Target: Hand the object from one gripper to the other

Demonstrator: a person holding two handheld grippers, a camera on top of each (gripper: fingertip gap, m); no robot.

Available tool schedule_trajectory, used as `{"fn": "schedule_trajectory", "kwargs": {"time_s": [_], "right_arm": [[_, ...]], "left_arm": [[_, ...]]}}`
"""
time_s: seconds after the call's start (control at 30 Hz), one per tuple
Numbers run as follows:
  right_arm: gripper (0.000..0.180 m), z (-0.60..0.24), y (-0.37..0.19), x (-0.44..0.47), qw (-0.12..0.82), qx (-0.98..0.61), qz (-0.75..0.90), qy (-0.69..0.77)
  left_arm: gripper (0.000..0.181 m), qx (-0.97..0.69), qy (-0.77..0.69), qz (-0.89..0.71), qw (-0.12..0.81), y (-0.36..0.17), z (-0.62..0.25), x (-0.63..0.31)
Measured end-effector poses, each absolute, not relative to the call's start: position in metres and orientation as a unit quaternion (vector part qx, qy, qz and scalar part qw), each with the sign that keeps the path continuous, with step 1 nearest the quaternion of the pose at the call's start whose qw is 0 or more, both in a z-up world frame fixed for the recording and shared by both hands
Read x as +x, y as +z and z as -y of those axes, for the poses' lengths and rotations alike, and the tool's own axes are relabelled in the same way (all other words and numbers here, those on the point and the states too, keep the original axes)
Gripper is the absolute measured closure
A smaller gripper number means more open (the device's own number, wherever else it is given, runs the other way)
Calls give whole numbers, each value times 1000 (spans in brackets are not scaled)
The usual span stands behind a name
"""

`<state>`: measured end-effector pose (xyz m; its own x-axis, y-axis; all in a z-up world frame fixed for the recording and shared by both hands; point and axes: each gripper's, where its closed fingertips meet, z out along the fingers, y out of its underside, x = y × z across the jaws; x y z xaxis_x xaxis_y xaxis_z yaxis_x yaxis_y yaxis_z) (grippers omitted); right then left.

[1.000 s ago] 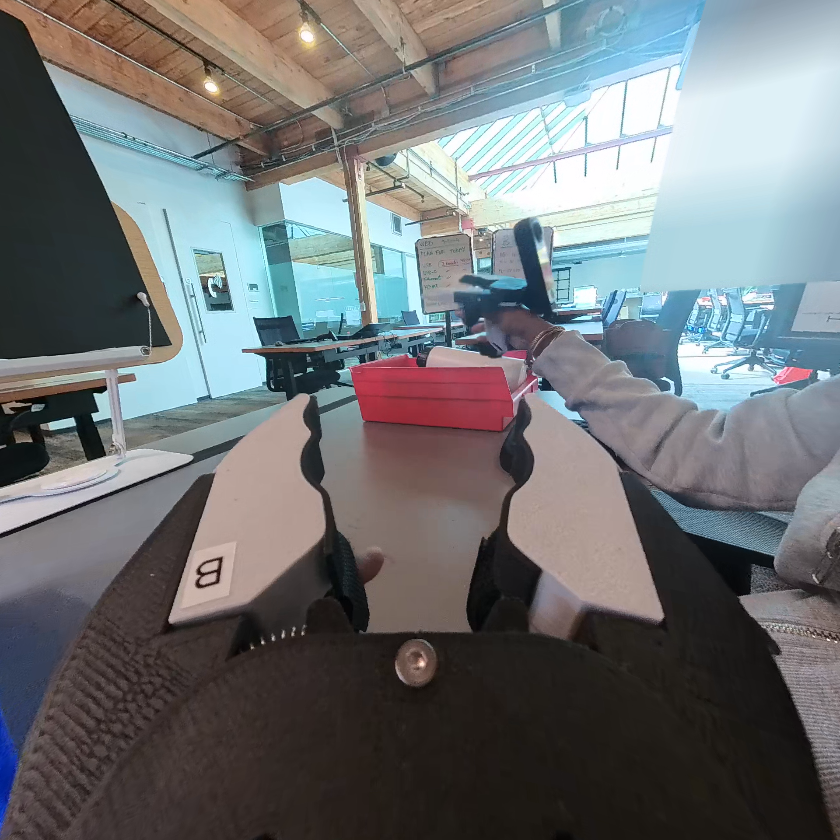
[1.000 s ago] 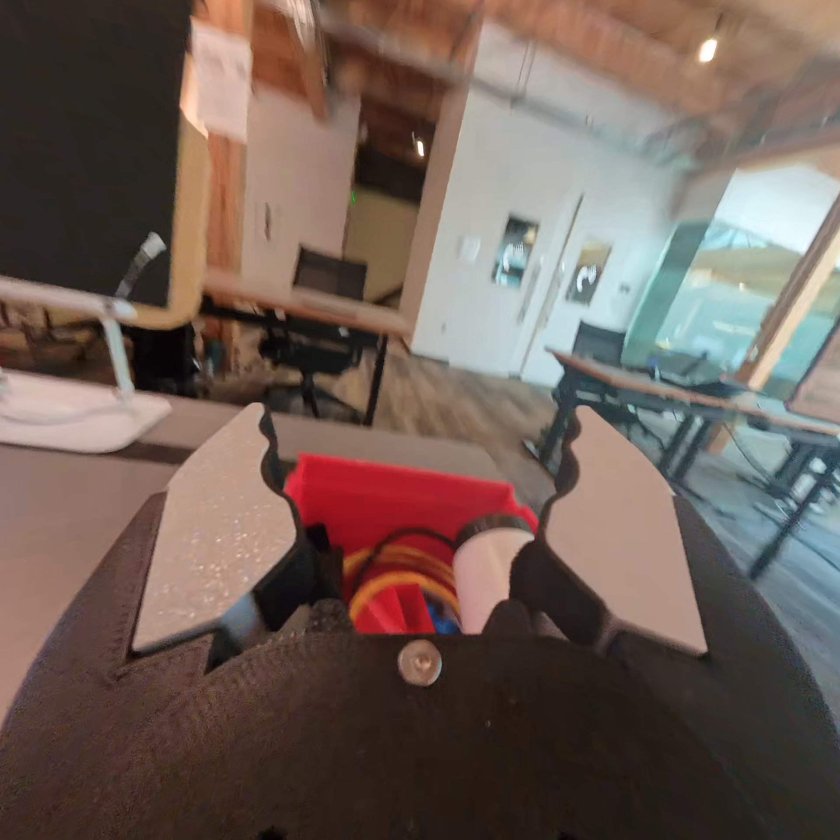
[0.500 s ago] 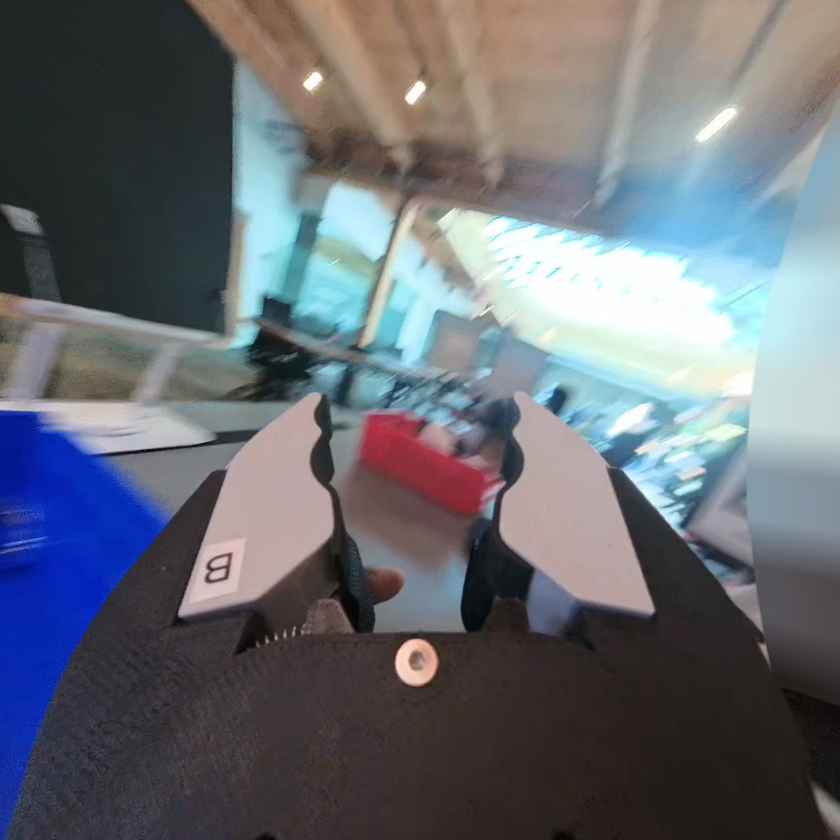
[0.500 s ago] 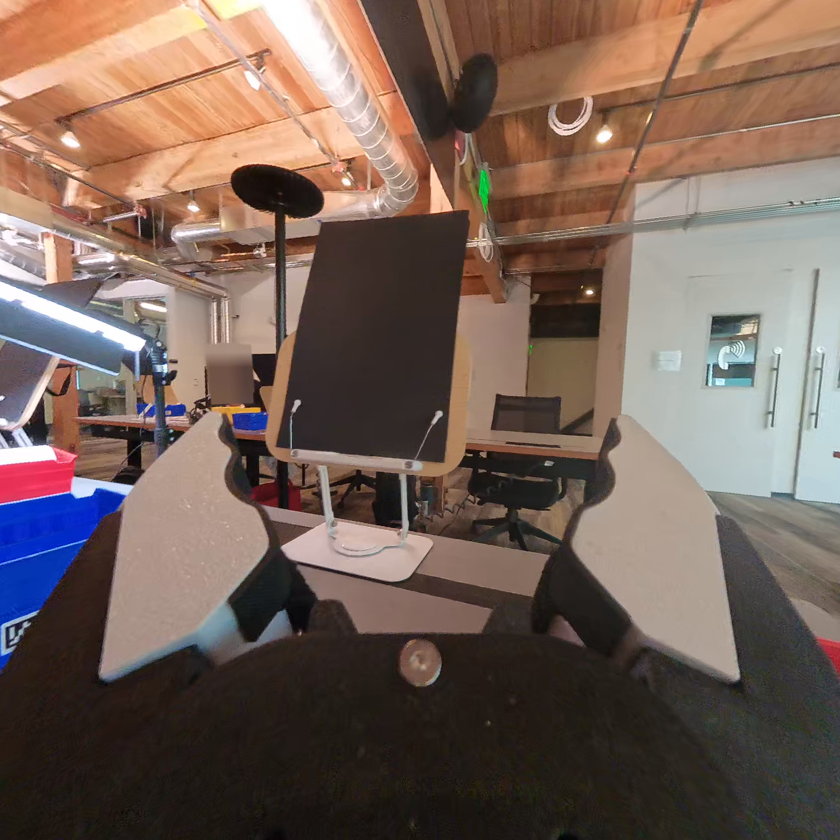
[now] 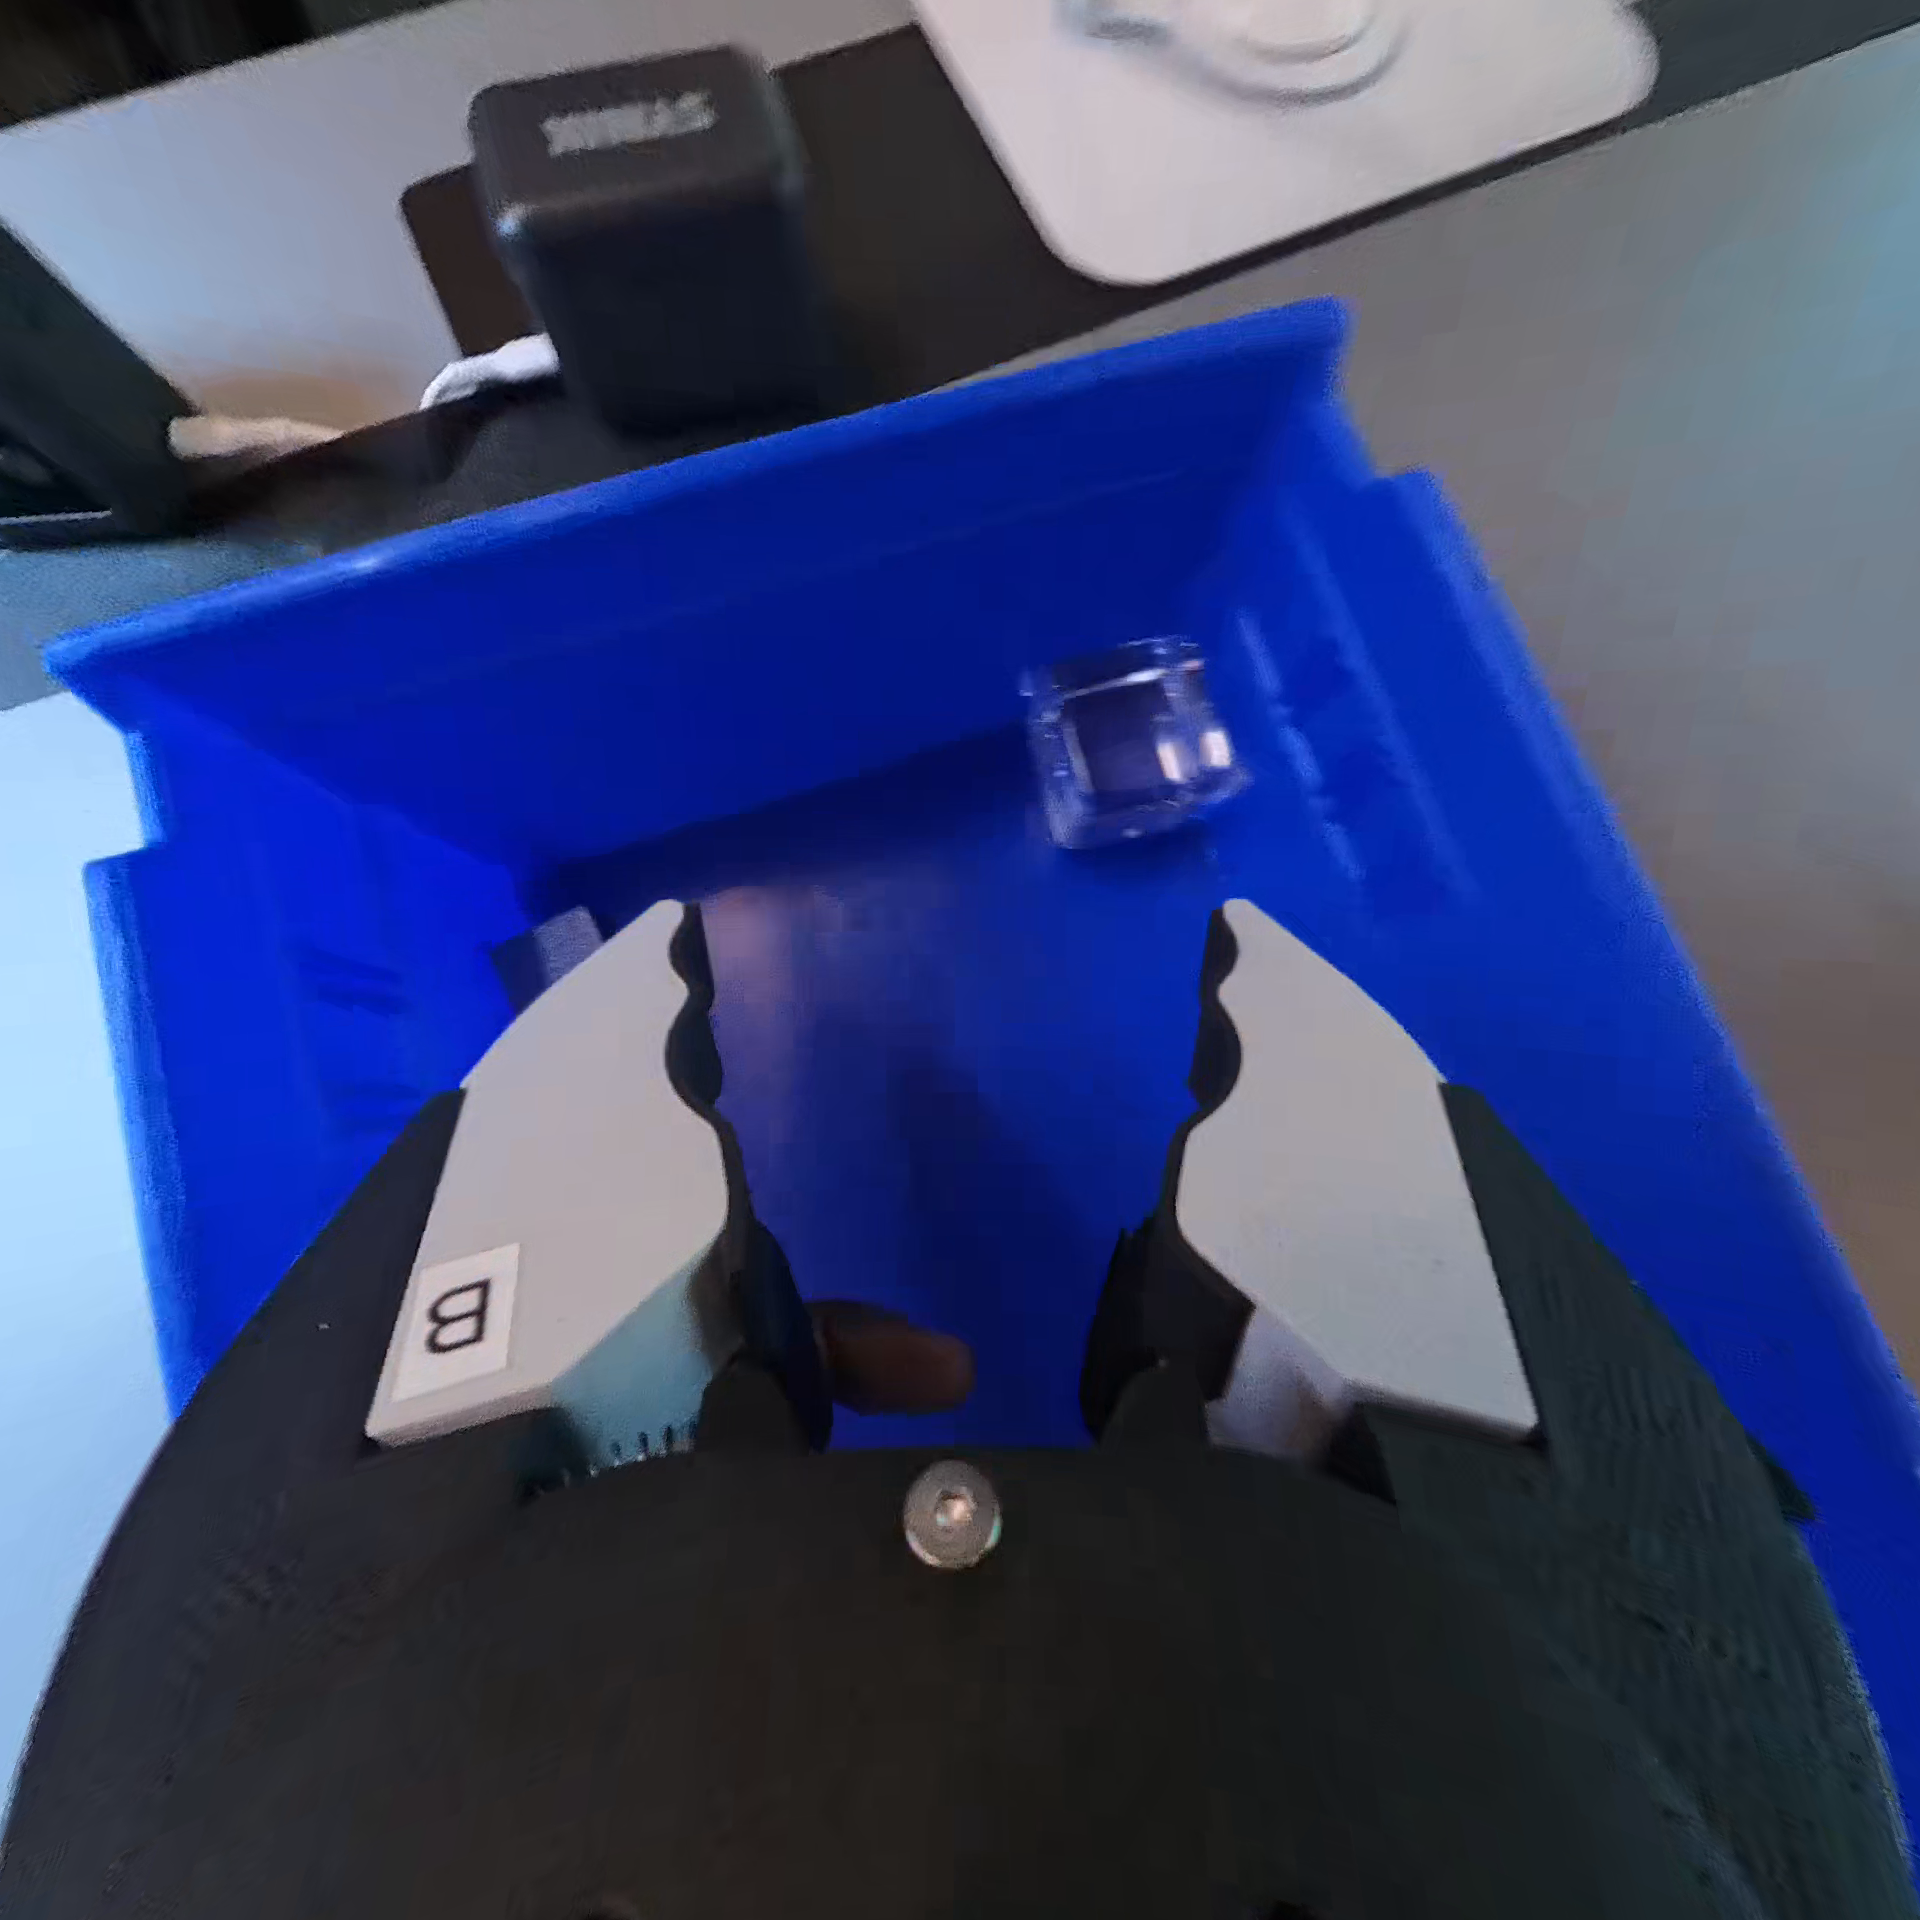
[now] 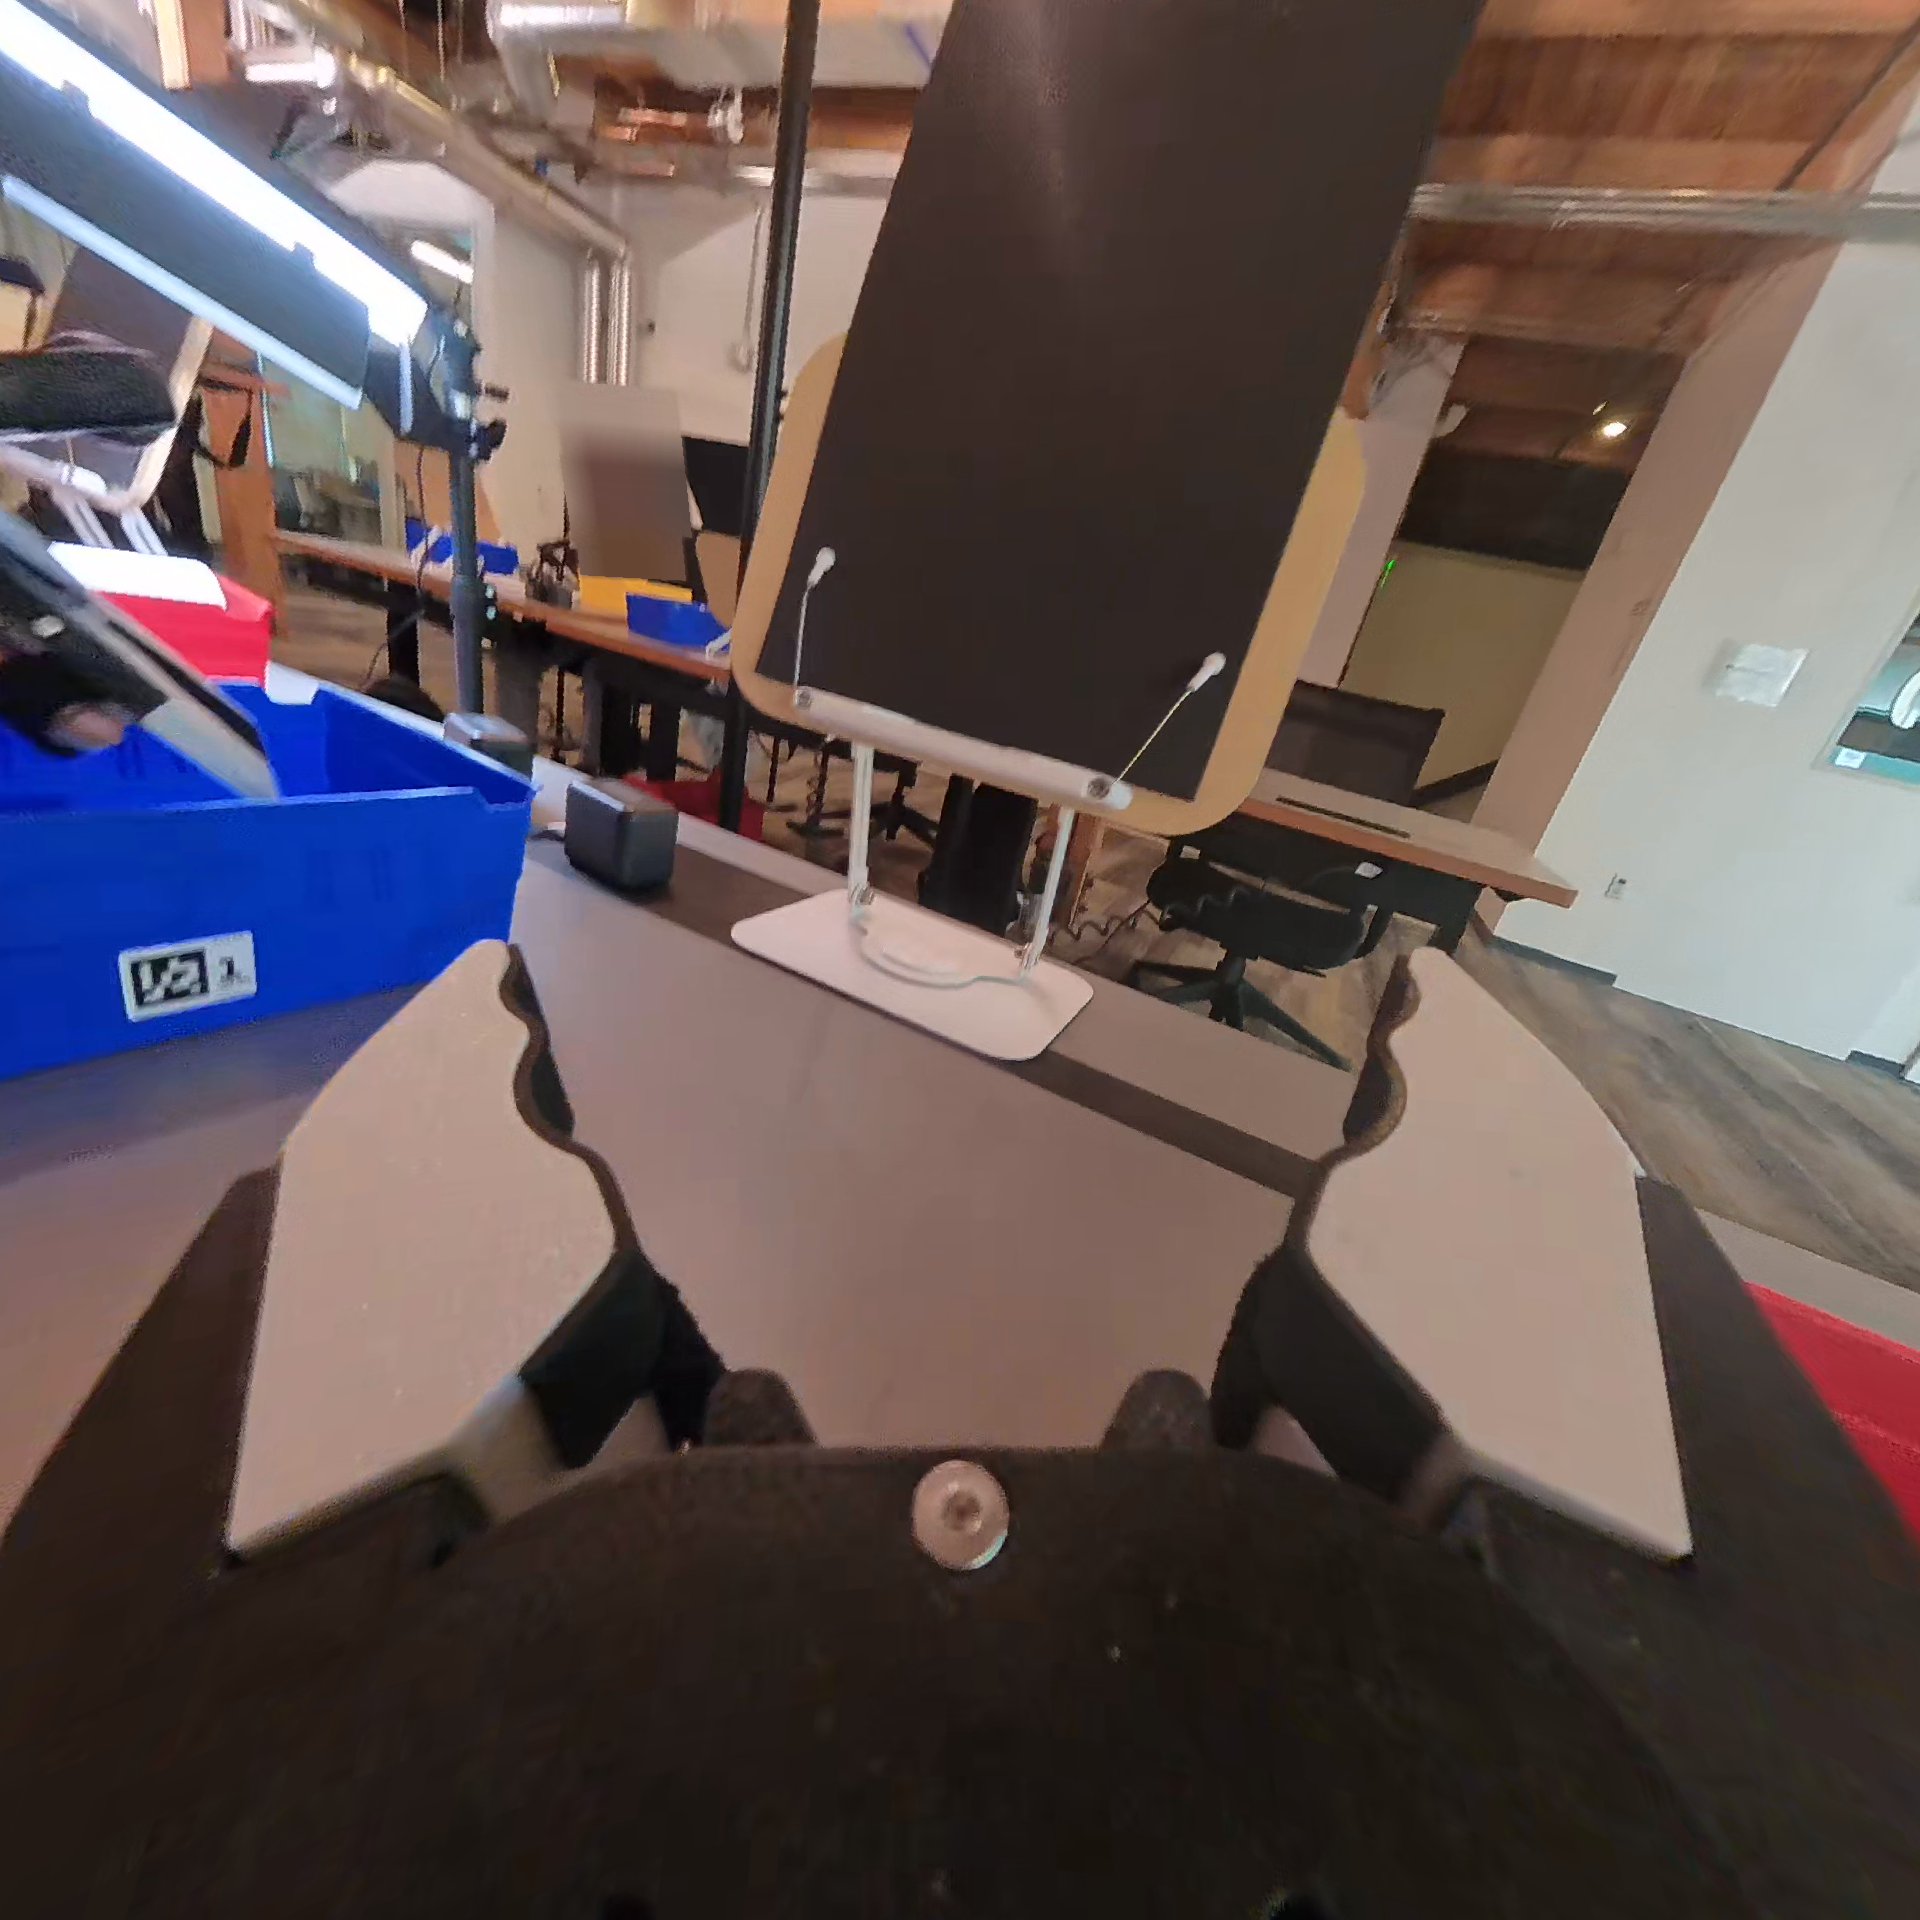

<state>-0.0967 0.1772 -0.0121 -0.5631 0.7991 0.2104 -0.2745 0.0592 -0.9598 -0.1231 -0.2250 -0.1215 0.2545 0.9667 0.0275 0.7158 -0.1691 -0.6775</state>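
A small clear plastic cube [image 5: 1132, 753] lies on the floor of a blue bin [image 5: 727, 623], near its far right corner. My left gripper [image 5: 951, 914] is open and empty, pointing down into the bin, with the cube ahead and to the right of its tips. My right gripper [image 6: 951, 971] is open and empty above the grey table [image 6: 883, 1143]. The blue bin [image 6: 260, 862] shows at the left of the right wrist view, with the left gripper [image 6: 125, 675] reaching into it.
A black block [image 5: 644, 229] stands on the table just behind the bin; it also shows in the right wrist view [image 6: 620, 847]. A white stand base [image 6: 914, 971] holds a dark upright board [image 6: 1091, 416]. A red bin edge [image 6: 1839, 1382] is at the right. The small clear plastic cube [image 5: 1132, 753] lies around 8 cm away from my left fingertips.
My left gripper swung left from facing the red bin and tilted down into the blue bin. My right gripper turned away from the red bin toward the board and opened wider.
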Motion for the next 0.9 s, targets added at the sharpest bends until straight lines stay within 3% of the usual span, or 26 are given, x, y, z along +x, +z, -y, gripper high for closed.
{"fn": "schedule_trajectory", "kwargs": {"time_s": [0.23,0.77,0.9], "right_arm": [[34,-159,-26,-90,426,-175,645,609],[34,-151,-37,-88,441,-150,674,574],[36,-151,-37,-87,439,-149,675,574]], "left_arm": [[89,-713,141,597,339,-149,197,-148],[96,-698,204,621,292,-167,210,-150],[101,-705,182,543,419,-143,171,-154]]}}
